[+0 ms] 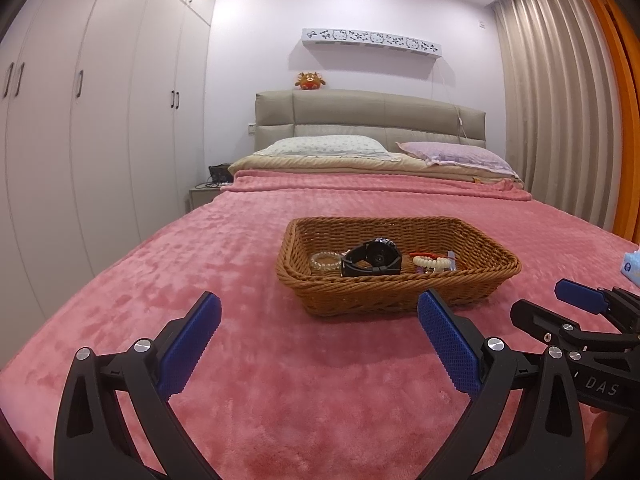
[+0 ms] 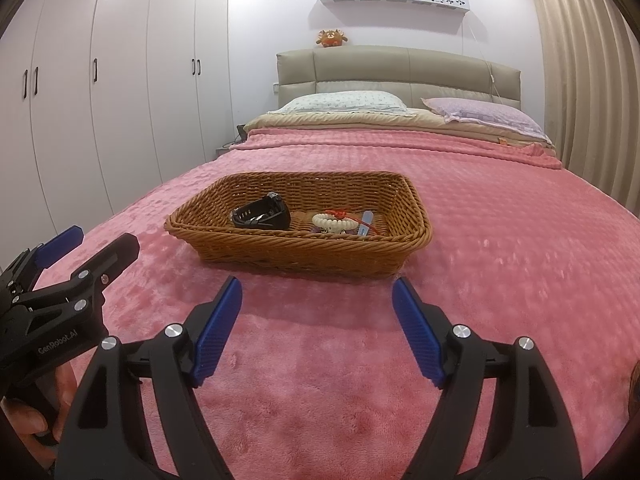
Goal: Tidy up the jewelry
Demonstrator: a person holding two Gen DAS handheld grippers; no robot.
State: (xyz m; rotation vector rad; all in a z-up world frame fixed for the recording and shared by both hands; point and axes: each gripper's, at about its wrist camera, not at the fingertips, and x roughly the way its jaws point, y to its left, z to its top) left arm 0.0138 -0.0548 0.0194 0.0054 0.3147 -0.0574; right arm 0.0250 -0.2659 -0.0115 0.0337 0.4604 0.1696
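A brown wicker basket point(image 1: 492, 248) point(image 2: 416, 216) stands on the pink bed cover. Inside lie a black watch point(image 1: 374, 258) point(image 2: 262, 216), a clear bead bracelet point(image 1: 324, 262), a white bead bracelet point(image 1: 434, 262) point(image 2: 334, 222) with a red cord, and a small pale blue piece point(image 2: 366, 222). My left gripper point(image 1: 320, 312) hovers open just short of the basket's near wall, nothing between its blue pads. My right gripper point(image 2: 318, 296) is open too, close in front of the basket, empty. Each gripper shows at the edge of the other's view.
The pink blanket point(image 1: 200, 280) covers the whole bed. Two pillows point(image 1: 324, 146) lie before the beige headboard. White wardrobes point(image 1: 100, 120) line the left wall and curtains point(image 1: 552, 100) the right. A pale blue packet point(image 1: 632, 266) lies at the right edge.
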